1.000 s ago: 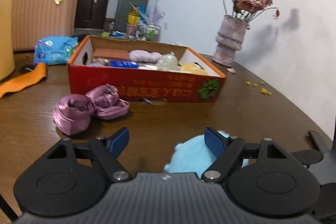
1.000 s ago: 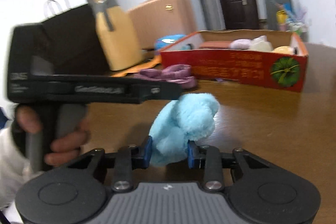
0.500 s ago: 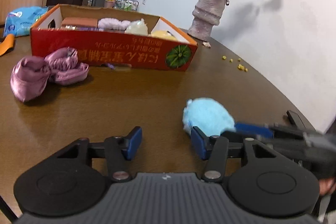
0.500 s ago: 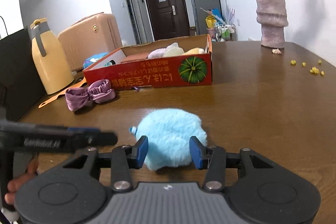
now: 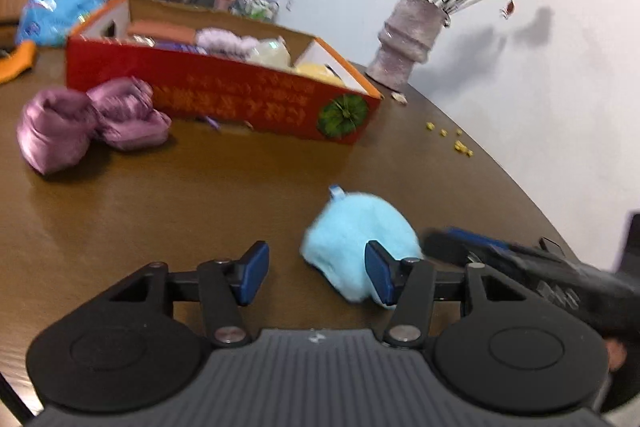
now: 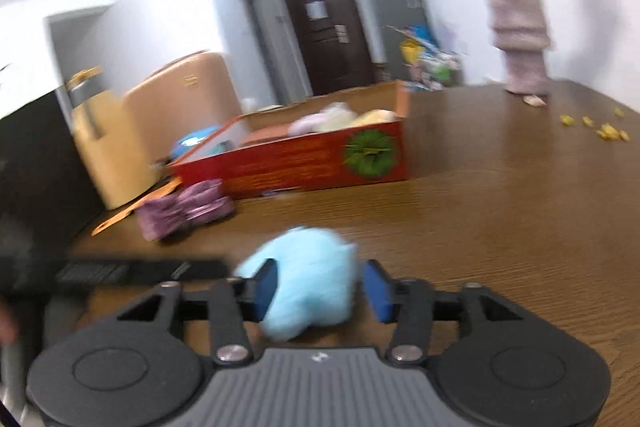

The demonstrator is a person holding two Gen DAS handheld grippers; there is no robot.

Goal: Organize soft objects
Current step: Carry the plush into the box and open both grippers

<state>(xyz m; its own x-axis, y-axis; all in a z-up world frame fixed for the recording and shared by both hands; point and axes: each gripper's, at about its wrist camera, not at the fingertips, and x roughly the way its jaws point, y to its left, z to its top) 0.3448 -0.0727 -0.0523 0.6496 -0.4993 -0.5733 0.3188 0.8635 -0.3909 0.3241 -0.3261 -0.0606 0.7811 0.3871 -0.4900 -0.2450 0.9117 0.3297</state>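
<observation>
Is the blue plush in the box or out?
Out: the blue plush lies on the table, short of the box.

Both views are evenly lit by soft indoor light, bright on the white wall (image 5: pixel 520 27) and duller on the brown tabletop (image 5: pixel 200 195), which carries a faint sheen. The vase (image 5: pixel 404 43) and its flowers throw grey shadows to the right on the wall. The right wrist view is heavily smeared by motion blur — the red box (image 6: pixel 304 163) and doorway (image 6: pixel 324 31) look streaked. The left wrist view is sharper, softening toward its edges. Fisheye bending curves the tabletop rim — dark corners frame both.
</observation>
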